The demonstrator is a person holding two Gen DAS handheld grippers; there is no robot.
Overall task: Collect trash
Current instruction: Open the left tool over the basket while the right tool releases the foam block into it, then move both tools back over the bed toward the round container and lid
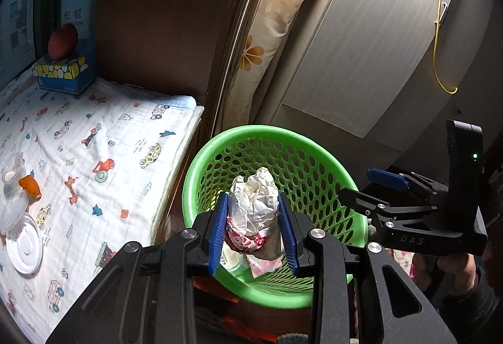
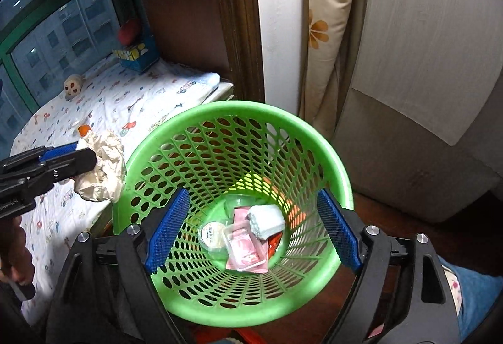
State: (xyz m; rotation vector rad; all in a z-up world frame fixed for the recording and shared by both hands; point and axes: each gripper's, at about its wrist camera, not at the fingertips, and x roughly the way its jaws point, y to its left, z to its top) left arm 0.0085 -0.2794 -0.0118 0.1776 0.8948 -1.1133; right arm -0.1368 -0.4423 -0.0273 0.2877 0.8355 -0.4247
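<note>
Filling the left hand-held gripper (image 1: pixel 254 226): crumpled whitish paper wad (image 1: pixel 254 205).

Home bedroom or living space, not a lab or shop. Window ledge covered with a child-pattern cloth (image 1: pixel 103 149) printed with cars and giraffes; a tissue box (image 1: pixel 63 73) with a red fruit (image 1: pixel 63 40) on top sits on it. Floral curtain (image 1: pixel 267 39) hangs beside dark wood trim. Window (image 2: pixel 63 26) looks out on apartment blocks. Green plastic wastebasket (image 2: pixel 232 121) stands on the floor, holding household scraps. Small skull-like toy (image 2: pixel 73 86) on the ledge.
</note>
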